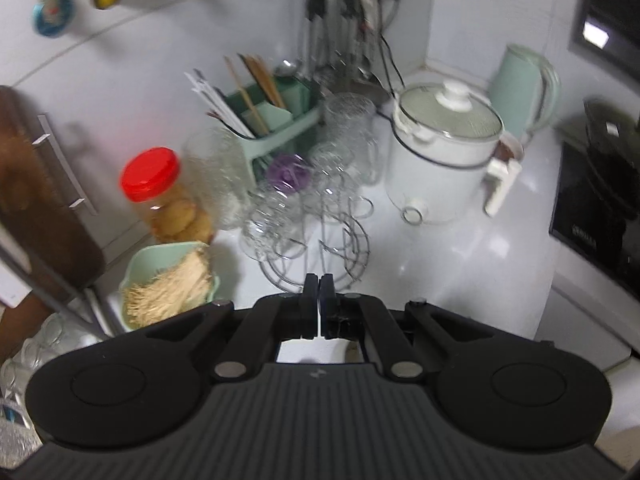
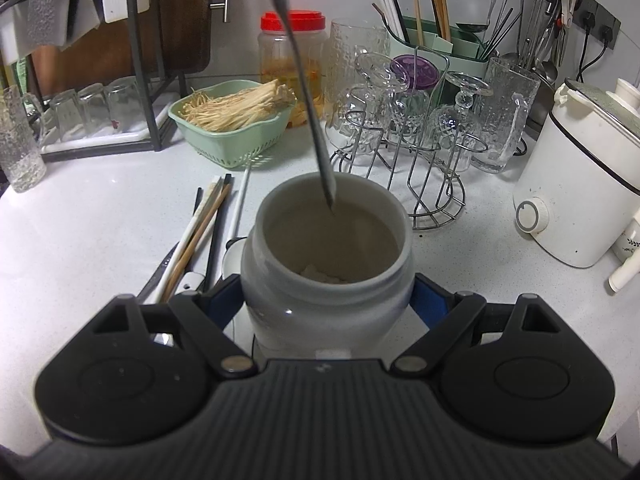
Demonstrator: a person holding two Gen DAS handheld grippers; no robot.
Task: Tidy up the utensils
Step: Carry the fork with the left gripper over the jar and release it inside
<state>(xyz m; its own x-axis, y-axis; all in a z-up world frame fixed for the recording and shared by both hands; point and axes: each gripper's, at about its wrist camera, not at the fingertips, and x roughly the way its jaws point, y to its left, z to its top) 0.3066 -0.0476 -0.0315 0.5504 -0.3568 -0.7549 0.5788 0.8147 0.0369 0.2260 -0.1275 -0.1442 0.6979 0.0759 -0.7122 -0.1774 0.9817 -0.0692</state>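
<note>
In the right wrist view my right gripper (image 2: 328,294) is shut on a white open-mouthed jar (image 2: 320,320), its blue pads pressing on both sides. A thin metal utensil (image 2: 304,92) hangs down from the top edge of that view, its tip just inside the jar's mouth. My left gripper (image 1: 320,280) is shut, jaws together, above the counter; the utensil itself is hidden in the left wrist view. Several loose chopsticks (image 2: 208,224) lie on the counter left of the jar. A green utensil holder (image 2: 432,40) with chopsticks stands at the back.
A wire rack of glasses (image 2: 420,140) stands behind the jar. A green basket of enoki mushrooms (image 2: 232,116) and a red-lidded jar (image 2: 292,52) are at the back left. A white cooker (image 2: 580,184) is on the right, a dish rack (image 2: 120,112) on the left.
</note>
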